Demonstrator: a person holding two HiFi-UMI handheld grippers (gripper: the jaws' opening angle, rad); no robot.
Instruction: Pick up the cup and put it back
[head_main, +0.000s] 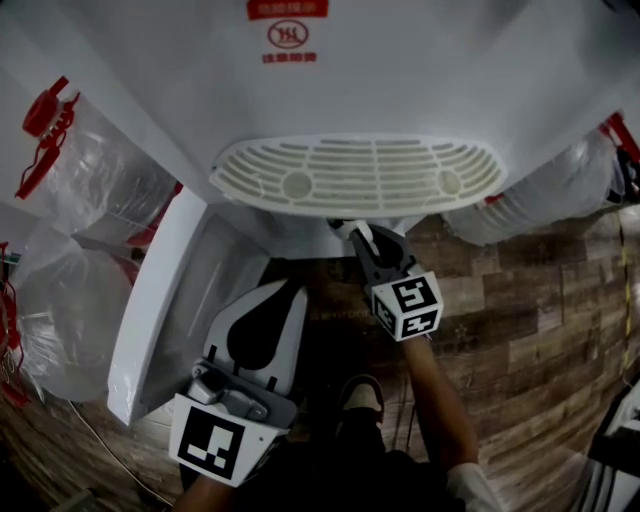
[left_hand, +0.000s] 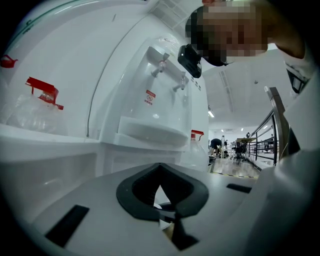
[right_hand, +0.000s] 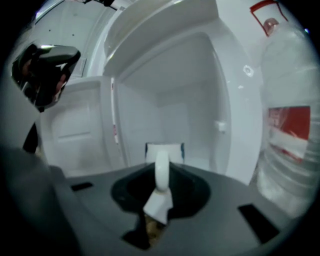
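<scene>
In the right gripper view a white cup (right_hand: 164, 149) hangs in front of the open lower cabinet (right_hand: 190, 110) of a white water dispenser. Its ring handle (right_hand: 161, 172) sits between the jaws, and my right gripper (right_hand: 160, 186) is shut on it. From the head view, my right gripper (head_main: 352, 232) reaches under the slotted drip tray (head_main: 360, 175), which hides most of the cup. My left gripper (head_main: 288, 292) is held low beside the open cabinet door (head_main: 160, 310). Its jaws meet at the tip with nothing between them (left_hand: 160, 196).
Large clear water bottles stand on the left (head_main: 80, 300) and right (head_main: 540, 200) of the dispenser, one close on the right (right_hand: 290, 135). The dispenser taps (left_hand: 167, 67) are above the tray. My shoe (head_main: 360, 395) rests on the wood-pattern floor (head_main: 530, 300).
</scene>
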